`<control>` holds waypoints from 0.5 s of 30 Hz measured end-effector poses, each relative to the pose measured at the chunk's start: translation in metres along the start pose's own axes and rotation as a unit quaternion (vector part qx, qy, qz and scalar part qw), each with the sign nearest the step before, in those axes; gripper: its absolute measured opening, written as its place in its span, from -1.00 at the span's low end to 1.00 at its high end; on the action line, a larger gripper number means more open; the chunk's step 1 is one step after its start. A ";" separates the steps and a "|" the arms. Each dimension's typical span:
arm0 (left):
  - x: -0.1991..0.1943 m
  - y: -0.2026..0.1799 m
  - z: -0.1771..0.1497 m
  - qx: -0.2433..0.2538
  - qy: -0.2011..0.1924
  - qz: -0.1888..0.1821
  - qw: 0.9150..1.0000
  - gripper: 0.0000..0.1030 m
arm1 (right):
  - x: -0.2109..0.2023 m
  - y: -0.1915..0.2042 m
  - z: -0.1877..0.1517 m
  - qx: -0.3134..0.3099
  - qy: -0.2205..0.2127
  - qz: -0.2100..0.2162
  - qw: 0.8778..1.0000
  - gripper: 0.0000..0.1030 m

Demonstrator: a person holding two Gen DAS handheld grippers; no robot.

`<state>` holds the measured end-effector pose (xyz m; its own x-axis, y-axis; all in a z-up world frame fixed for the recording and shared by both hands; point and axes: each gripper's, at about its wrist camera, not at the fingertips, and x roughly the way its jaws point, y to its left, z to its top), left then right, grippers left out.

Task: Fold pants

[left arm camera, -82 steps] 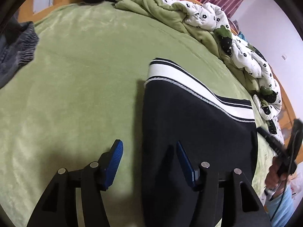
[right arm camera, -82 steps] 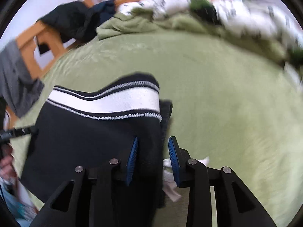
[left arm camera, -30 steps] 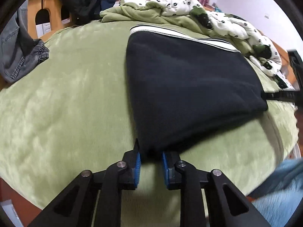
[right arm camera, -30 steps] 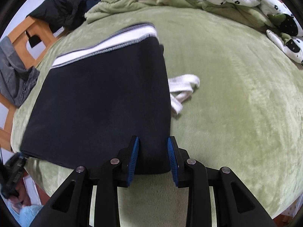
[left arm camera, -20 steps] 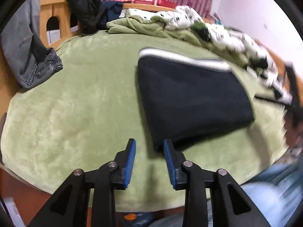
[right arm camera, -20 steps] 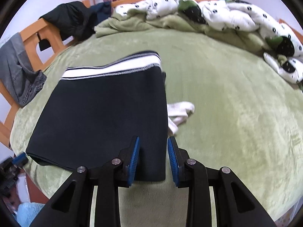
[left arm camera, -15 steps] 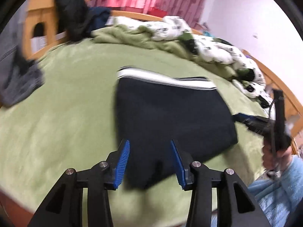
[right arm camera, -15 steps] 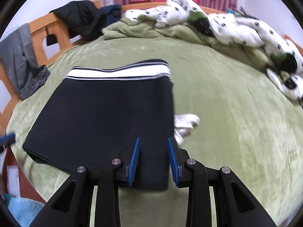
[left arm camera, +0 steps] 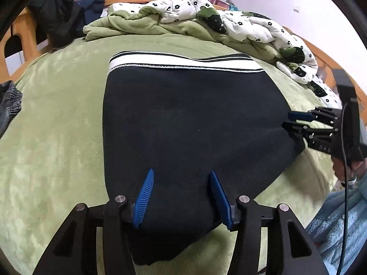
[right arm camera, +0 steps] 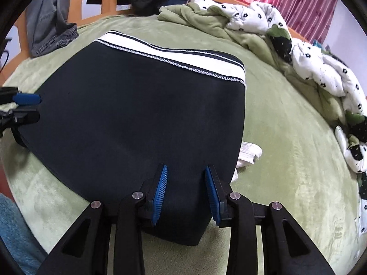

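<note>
Folded black fleece pants (left arm camera: 188,123) with white striped waistband lying flat mid-frame on green plush bedspread (left arm camera: 57,119). Left gripper (left arm camera: 181,197) and right gripper (right arm camera: 185,192) at lower centre, jaws just opened apart, clamping nothing, pants beneath.

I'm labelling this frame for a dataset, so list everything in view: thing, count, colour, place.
folded pants: one, black with a white waistband, flat on the middle of the bed.
white cord: one, sticking out from under the pants' right edge.
bed cover: one, green plush, under everything.
quilt: one, white with black flowers and green lining, bunched along the far side.
grey garment: one, draped over the wooden bed frame.
dark clothes: a pile, black and navy, on the far frame.
curtain: red striped, behind the bed.
left hand-held gripper: black, blue pads, open above the pants.
right hand-held gripper: the same, open.
</note>
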<state>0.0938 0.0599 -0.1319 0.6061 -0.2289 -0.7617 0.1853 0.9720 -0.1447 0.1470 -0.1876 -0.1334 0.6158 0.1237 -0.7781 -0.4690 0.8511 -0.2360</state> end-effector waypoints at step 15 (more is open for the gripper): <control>-0.001 0.014 0.055 0.010 -0.024 0.041 0.999 0.06 | 0.010 -0.028 0.057 0.095 -0.026 -0.048 0.994 -0.27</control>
<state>0.1389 0.0708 -0.0985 0.6564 -0.1508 -0.7392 0.1487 0.9865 -0.0693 0.2020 -0.1811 -0.1011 0.6865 0.0593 -0.7247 -0.2816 0.9406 -0.1898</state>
